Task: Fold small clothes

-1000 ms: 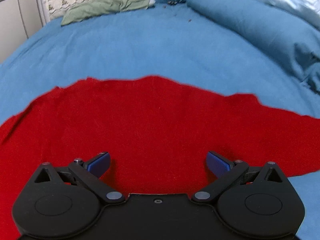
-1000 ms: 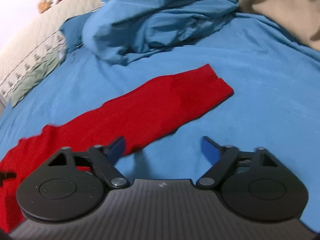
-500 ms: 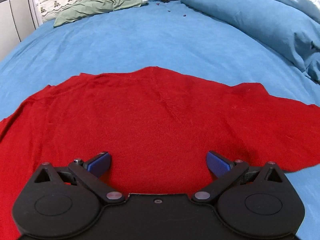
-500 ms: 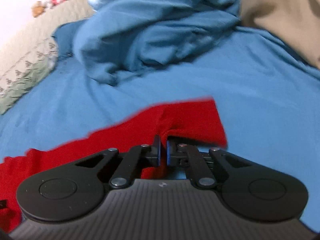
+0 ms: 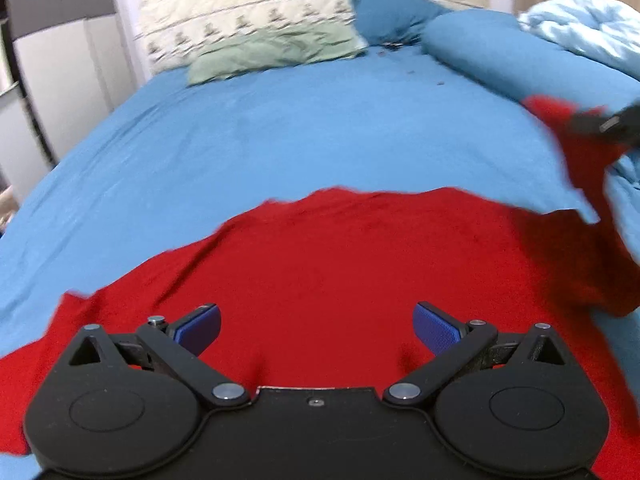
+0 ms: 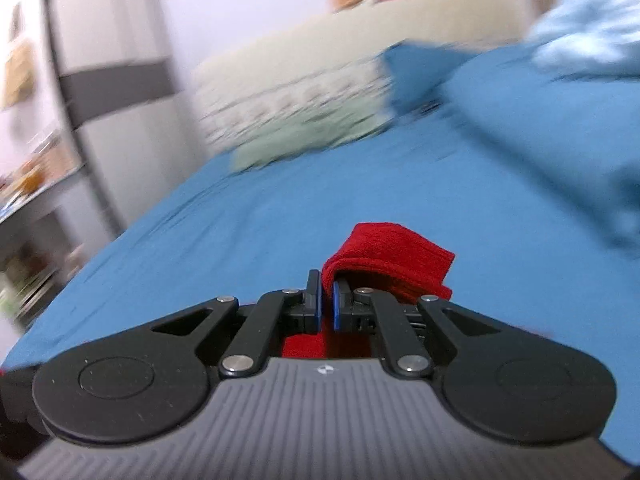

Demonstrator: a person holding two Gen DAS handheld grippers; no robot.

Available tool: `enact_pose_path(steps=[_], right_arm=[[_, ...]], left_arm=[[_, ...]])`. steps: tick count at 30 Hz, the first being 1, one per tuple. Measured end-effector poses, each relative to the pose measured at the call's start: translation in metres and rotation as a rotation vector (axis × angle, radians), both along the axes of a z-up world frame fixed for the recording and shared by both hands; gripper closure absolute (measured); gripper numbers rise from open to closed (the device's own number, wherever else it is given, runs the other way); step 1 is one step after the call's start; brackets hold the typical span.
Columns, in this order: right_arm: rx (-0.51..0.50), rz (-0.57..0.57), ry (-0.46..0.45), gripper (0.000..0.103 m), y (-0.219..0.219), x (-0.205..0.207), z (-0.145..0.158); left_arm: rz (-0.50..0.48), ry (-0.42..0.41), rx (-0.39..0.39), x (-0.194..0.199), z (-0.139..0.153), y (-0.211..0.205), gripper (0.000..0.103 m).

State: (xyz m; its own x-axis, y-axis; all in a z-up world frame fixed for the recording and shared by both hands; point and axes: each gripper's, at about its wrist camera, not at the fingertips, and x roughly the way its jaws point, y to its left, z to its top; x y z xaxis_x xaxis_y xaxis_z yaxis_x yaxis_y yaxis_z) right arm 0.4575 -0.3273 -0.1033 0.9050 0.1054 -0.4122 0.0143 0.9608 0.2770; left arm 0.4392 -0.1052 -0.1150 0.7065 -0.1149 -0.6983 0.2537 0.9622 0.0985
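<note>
- Right wrist view: the right gripper (image 6: 327, 300), which half a second ago was only just closing on the sleeve (image 6: 386, 256) low on the bed (image 6: 248, 216), now carries it lifted, jaws clenched on it.
- Left gripper (image 5: 316, 330) hovers over the garment (image 5: 340, 264), jaws spread, holding nothing.
- I judge the sleeve fold has begun; laying it across the body is next.

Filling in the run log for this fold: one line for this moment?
right tool: shut on red garment sleeve, lifted | left tool: open, over garment body | garment body on blue bed sheet
</note>
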Motion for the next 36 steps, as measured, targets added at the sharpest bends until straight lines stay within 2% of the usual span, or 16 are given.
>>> enact_pose_path(steps=[5,7,10,12,14,16,19,20,24,28,31,36], right_arm=[[-0.018,0.117,0.146,0.083,0.078,0.031,-0.080],[-0.062,0.135,0.171,0.082,0.095,0.029,-0.098],[-0.107,0.163,0.166,0.072,0.103,0.020,-0.106],[-0.145,0.175,0.146,0.035,0.099,0.008,-0.100],[-0.208,0.165,0.087,0.020,0.089,-0.015,-0.093],[-0.272,0.152,0.043,0.016,0.076,-0.039,-0.086],[-0.289,0.100,0.053,0.015,0.045,-0.060,-0.080],[-0.269,0.078,0.063,0.015,0.033,-0.069,-0.079],[-0.163,0.009,0.101,0.013,-0.009,-0.095,-0.083],[-0.115,-0.046,0.119,0.013,-0.039,-0.117,-0.092],[-0.090,-0.065,0.111,0.013,-0.050,-0.128,-0.096],[-0.033,-0.089,0.097,0.013,-0.057,-0.131,-0.102]], left_arm=[[0.058,0.017,0.008,-0.005,-0.009,0.052,0.000],[0.057,0.062,0.002,-0.003,-0.014,0.063,0.000],[0.054,0.088,-0.035,-0.001,-0.017,0.066,0.000],[0.034,0.078,-0.054,0.002,-0.014,0.059,0.000],[-0.005,0.052,-0.051,0.000,-0.009,0.048,0.000],[-0.066,0.016,-0.032,-0.001,-0.003,0.028,0.000],[-0.190,-0.009,0.014,0.002,-0.004,-0.010,0.000],[-0.225,-0.012,0.037,0.005,-0.008,-0.024,0.000],[-0.321,-0.011,0.130,0.016,-0.028,-0.068,0.015],[-0.333,0.009,0.169,0.039,-0.052,-0.089,0.026],[-0.264,0.012,0.092,0.049,-0.052,-0.085,0.031],[-0.096,0.000,-0.083,0.061,-0.046,-0.049,0.037]])
